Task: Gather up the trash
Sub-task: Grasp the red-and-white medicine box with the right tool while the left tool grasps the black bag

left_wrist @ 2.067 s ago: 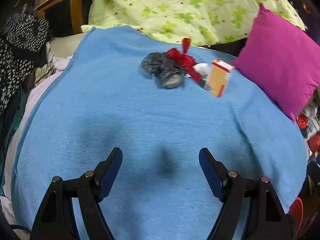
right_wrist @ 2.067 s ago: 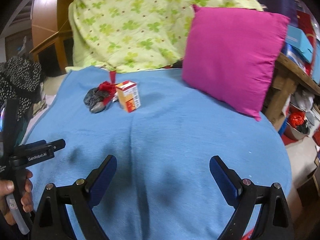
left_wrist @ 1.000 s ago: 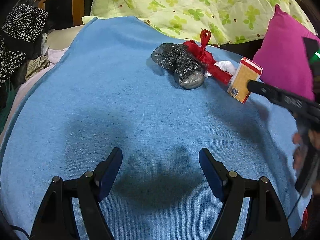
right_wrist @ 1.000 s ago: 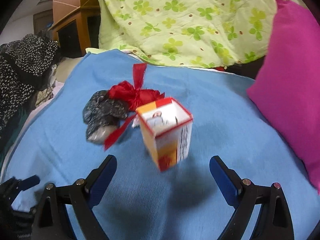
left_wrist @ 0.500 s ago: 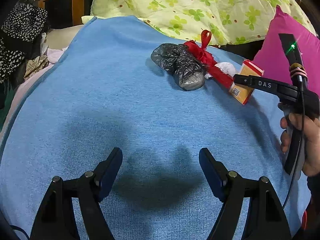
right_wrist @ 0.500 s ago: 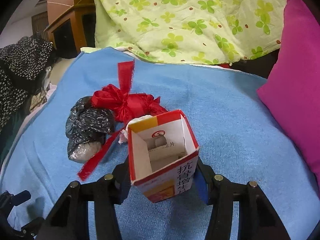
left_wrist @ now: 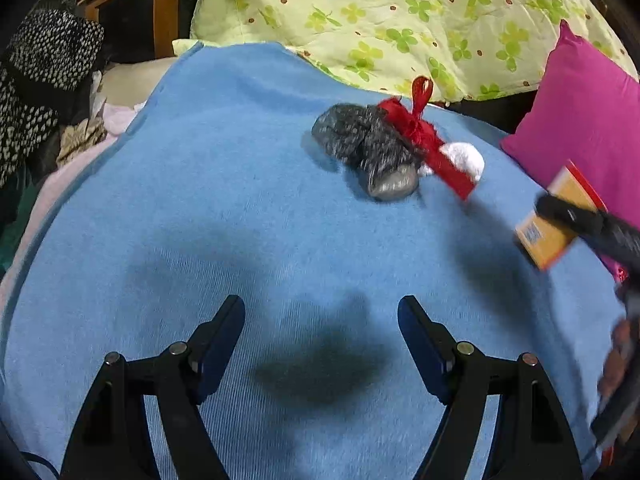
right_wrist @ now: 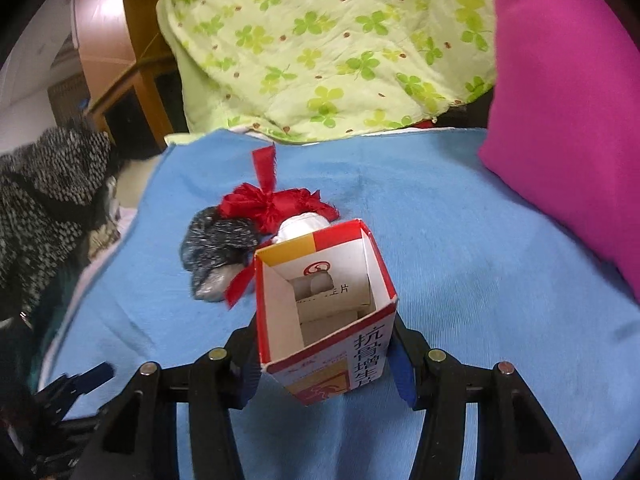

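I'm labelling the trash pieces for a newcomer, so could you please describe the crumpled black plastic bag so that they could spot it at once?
Start at the blue blanket spread below the green clover-print quilt. Near its far end lies a small pile of trash; the crumpled black plastic bag is on its left side, touching the red ribbon bow. It alone is dark, shiny and wrinkled.

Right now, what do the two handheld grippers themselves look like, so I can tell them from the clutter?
Both match: the left gripper and right gripper have black angular plastic arms with round silver rivets, ending in dark blue pads. A thin dark cable shows at the left gripper's lower-left corner. No sleeve or markings are clearly visible.
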